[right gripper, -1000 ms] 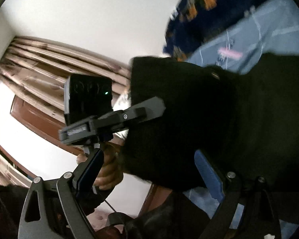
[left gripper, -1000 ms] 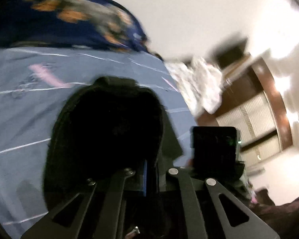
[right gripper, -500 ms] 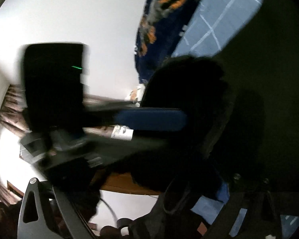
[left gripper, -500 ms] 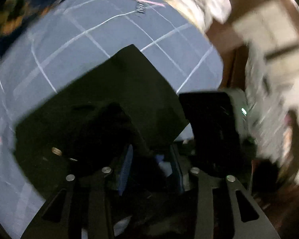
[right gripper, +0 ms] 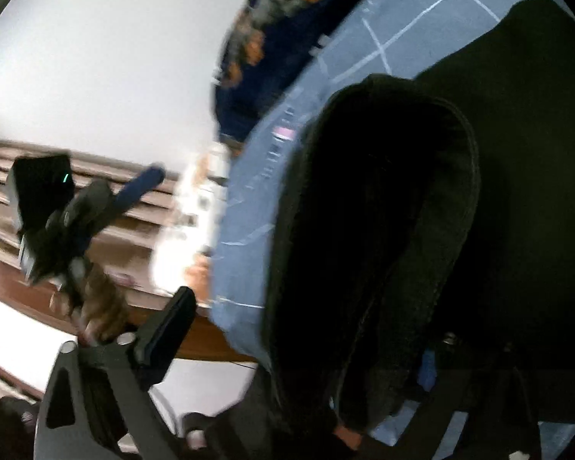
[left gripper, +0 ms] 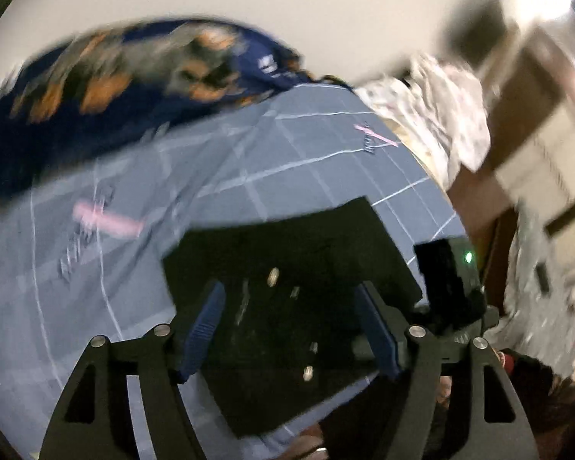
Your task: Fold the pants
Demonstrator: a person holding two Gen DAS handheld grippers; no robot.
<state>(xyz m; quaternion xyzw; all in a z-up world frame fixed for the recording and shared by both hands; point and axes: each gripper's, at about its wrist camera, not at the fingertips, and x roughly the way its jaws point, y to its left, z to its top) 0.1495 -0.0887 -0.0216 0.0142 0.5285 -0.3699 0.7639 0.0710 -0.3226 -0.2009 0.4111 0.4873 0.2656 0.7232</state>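
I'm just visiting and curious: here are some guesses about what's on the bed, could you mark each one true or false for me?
1. The pants are black. True.
2. The bedsheet is plain red. False: it is blue-grey with thin white lines.
3. A dark blue blanket with orange patches lies at the far side of the bed. True.
4. The left tool is clamped shut on the pants. False: its blue pads stand apart and are opening, with the pants lying beyond them.
5. The pants hang from a hanger. False: they lie on the sheet.
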